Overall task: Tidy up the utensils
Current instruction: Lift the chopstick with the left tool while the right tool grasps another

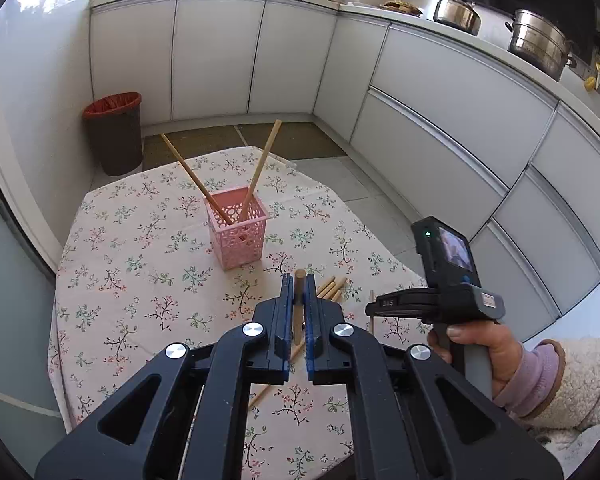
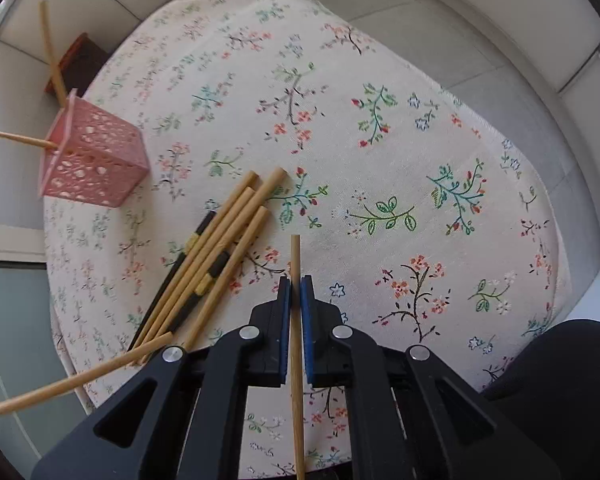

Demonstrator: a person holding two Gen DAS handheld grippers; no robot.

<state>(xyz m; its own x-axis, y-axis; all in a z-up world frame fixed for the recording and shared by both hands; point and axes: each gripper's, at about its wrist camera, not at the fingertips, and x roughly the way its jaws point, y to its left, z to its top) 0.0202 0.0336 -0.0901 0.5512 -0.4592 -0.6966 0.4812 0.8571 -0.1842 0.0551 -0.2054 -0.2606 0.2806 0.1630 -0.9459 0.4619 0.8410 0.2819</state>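
A pink perforated holder (image 1: 238,228) stands mid-table with two wooden chopsticks (image 1: 260,168) leaning out of it; it also shows in the right wrist view (image 2: 94,160). My left gripper (image 1: 299,284) is shut on a wooden chopstick (image 1: 299,304), held above the table, in front of the holder. My right gripper (image 2: 295,286) is shut on another wooden chopstick (image 2: 296,320), above the cloth. A pile of several wooden and black chopsticks (image 2: 216,248) lies to its left, between it and the holder. The right gripper body (image 1: 444,280) shows at the right in the left wrist view.
The round table has a floral cloth (image 2: 380,160). A bin with a red liner (image 1: 114,132) stands on the floor beyond the table. White cabinets (image 1: 440,120) curve around the back and right, with pots (image 1: 540,44) on the counter.
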